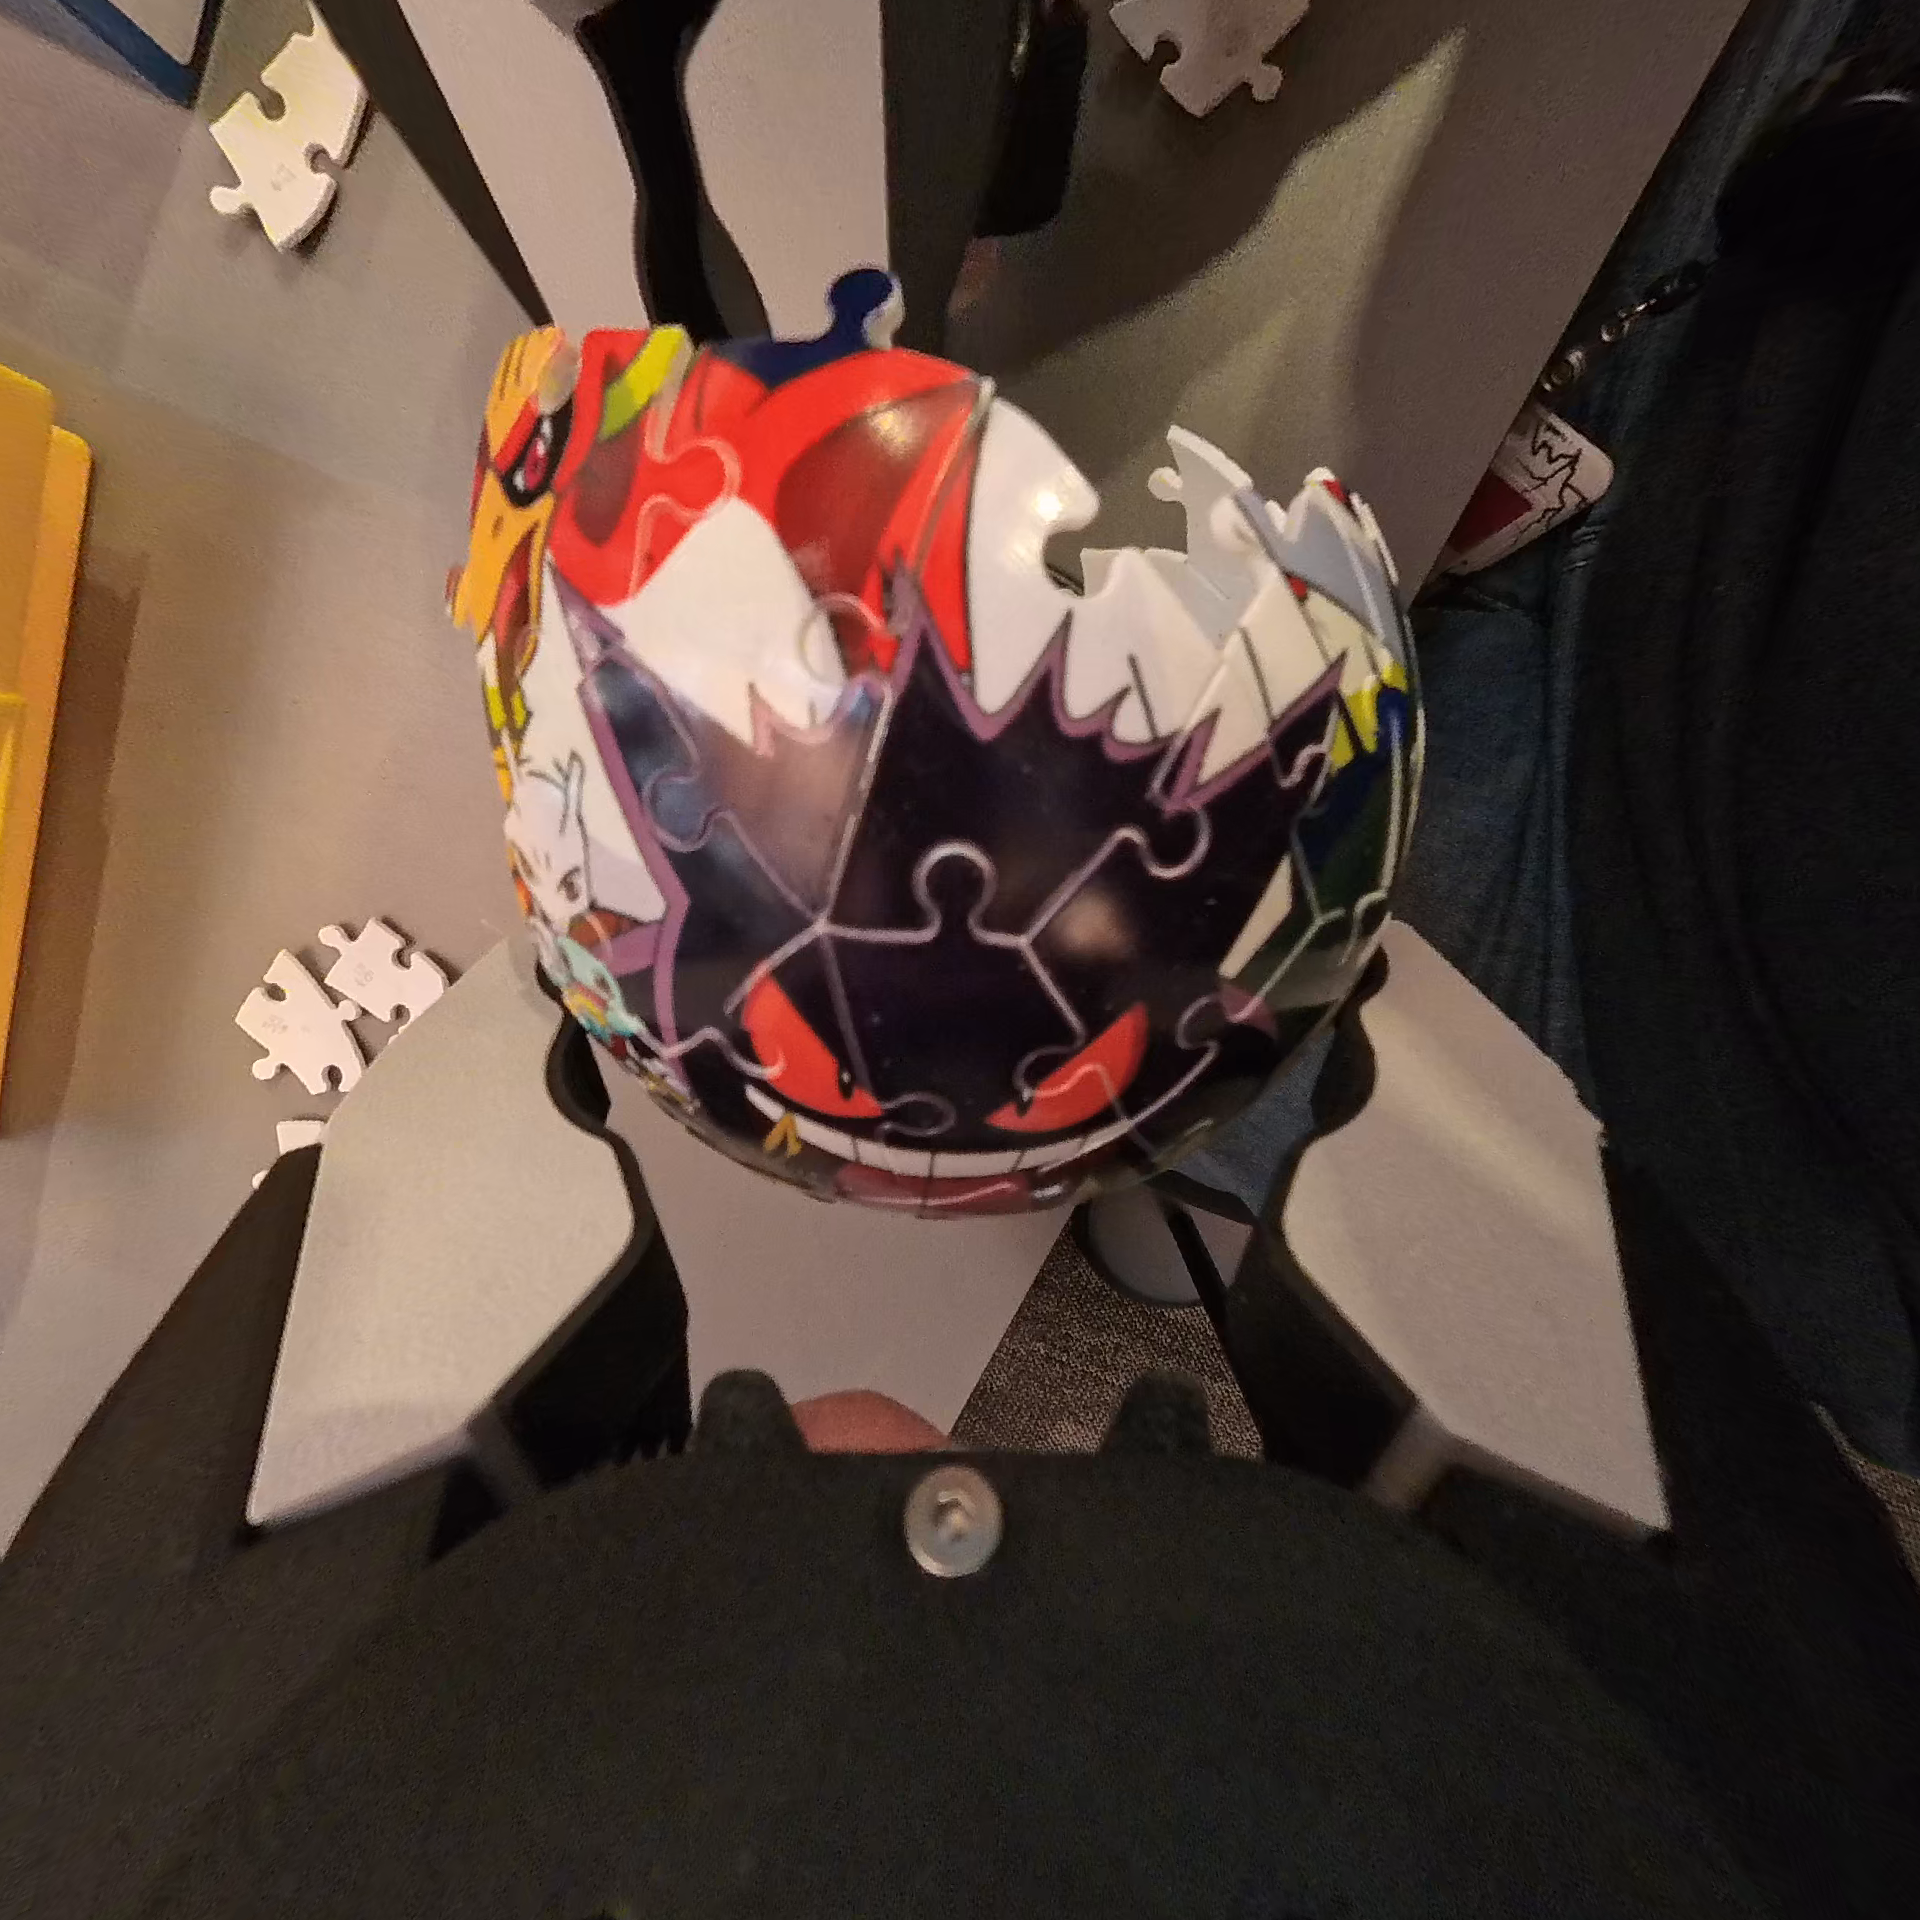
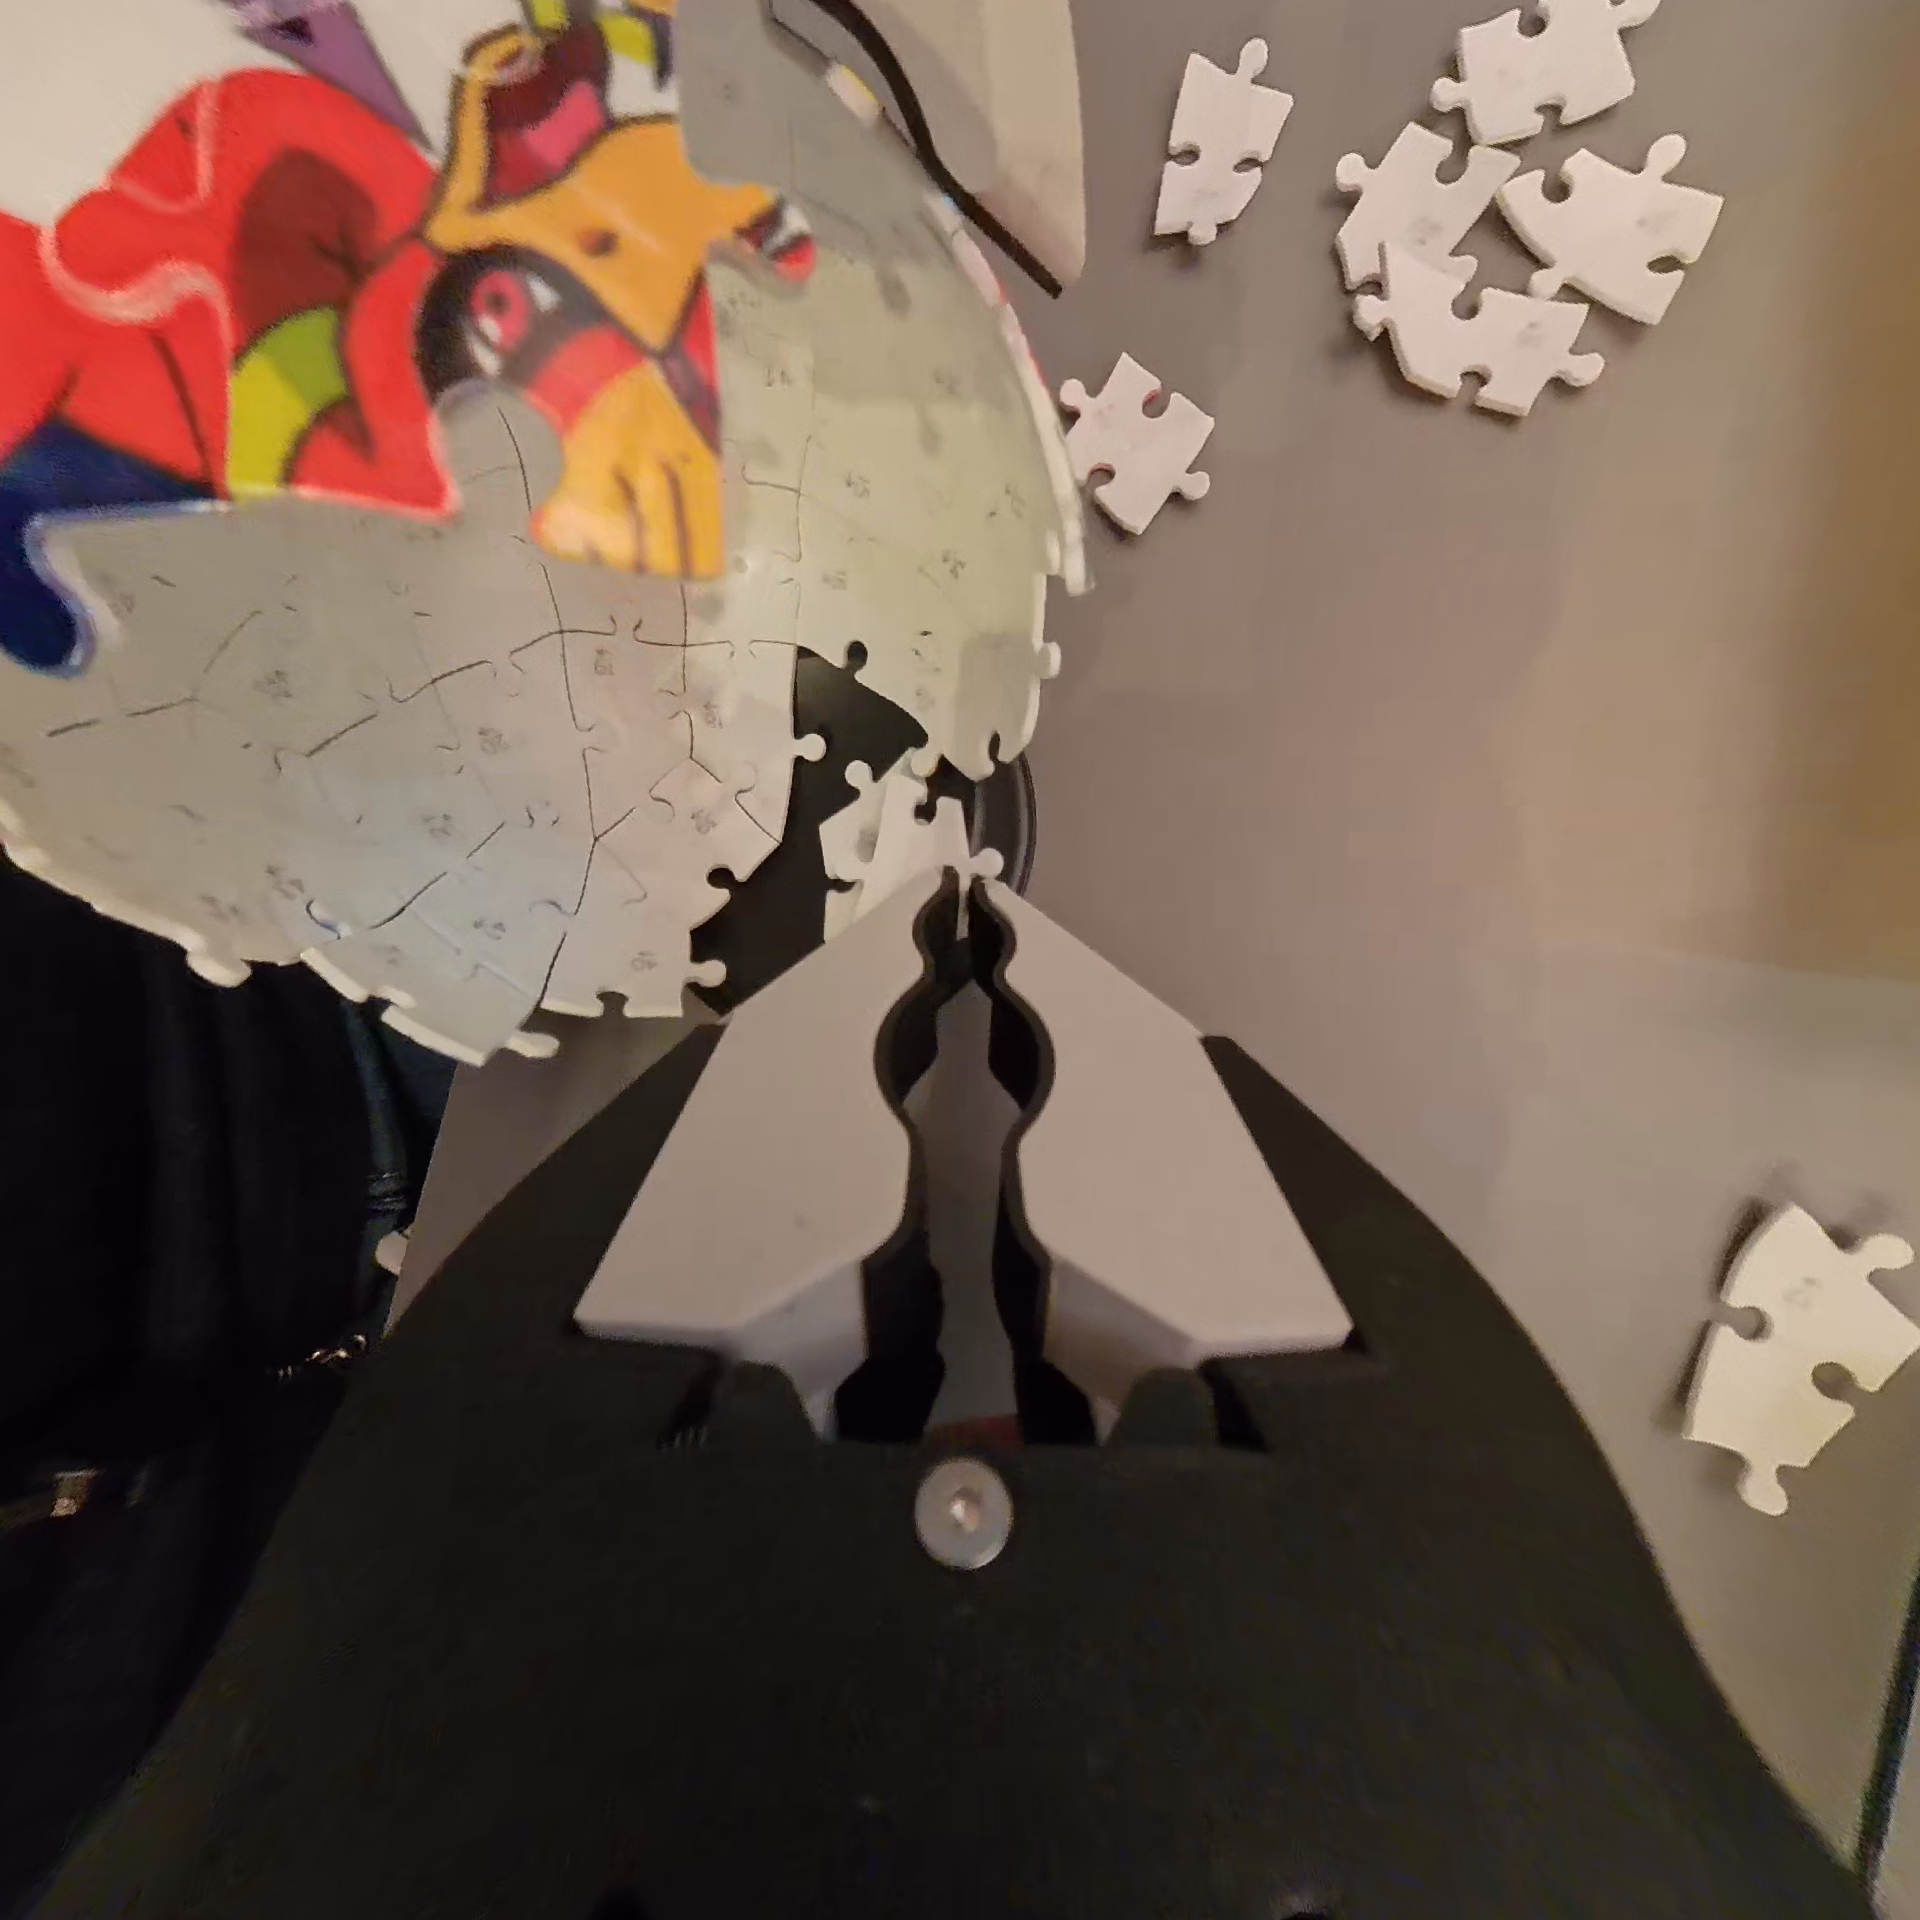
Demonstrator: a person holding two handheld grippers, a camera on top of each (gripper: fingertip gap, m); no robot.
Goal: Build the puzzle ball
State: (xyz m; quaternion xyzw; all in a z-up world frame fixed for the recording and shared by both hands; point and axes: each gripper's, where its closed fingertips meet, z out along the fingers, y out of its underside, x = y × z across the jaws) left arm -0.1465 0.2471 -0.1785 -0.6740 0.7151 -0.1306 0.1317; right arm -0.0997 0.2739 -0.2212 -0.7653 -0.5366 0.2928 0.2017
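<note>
The partly built puzzle ball is a colourful shell with a jagged open rim at the top. My left gripper is shut on it, with its fingers clamped on both sides of the lower half. In the right wrist view the ball's white inside fills the upper left. My right gripper is shut on a white puzzle piece and holds it at the gap in the shell's rim. One left finger shows above. The right gripper's arms show behind the ball.
Loose white pieces lie face down on the grey table: a cluster, singles, and others. A yellow box is at the left. A person's dark clothing is at the right, with carpet beneath. My right fingertips sit around 9 centimetres from my left ones.
</note>
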